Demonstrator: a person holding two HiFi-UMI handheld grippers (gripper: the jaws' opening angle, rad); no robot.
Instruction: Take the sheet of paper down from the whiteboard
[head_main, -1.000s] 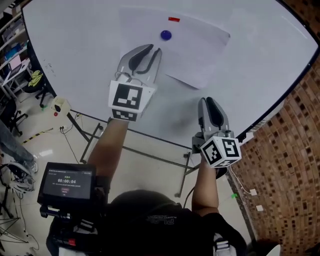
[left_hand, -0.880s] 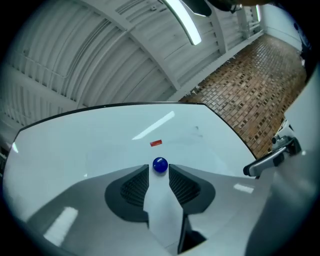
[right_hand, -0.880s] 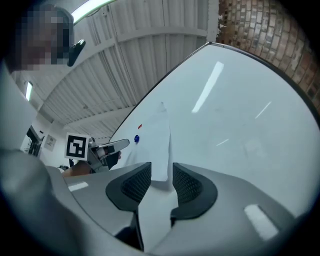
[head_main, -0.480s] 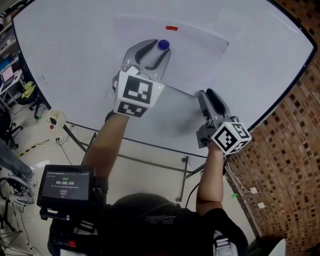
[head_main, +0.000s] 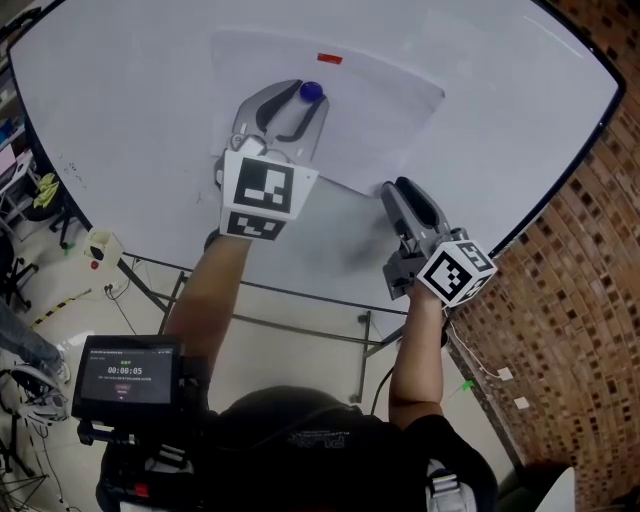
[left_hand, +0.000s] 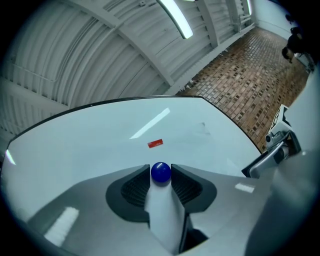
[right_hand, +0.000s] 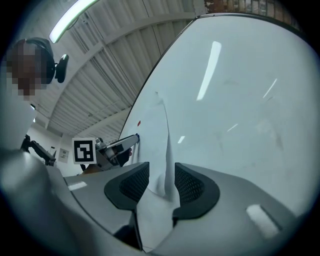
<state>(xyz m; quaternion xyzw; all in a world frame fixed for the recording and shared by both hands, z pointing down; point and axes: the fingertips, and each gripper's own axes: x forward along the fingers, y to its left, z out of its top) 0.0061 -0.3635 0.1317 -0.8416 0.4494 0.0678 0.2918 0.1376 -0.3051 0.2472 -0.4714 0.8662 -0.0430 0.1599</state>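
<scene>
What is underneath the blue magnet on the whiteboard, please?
The sheet of paper lies under the blue magnet, pinned to the whiteboard. The part of the whiteboard behind the sheet is covered and cannot be seen.

The right gripper (right_hand: 162, 175) points at the whiteboard (right_hand: 235, 100), its jaws closing. The sheet of paper (right_hand: 167, 140) curls away from the whiteboard at its near edge, and that edge stands between the jaws, not yet pinched. Farther along the whiteboard, the left gripper (right_hand: 134, 138) reaches its surface, with its marker cube (right_hand: 84, 150) trailing behind.
</scene>
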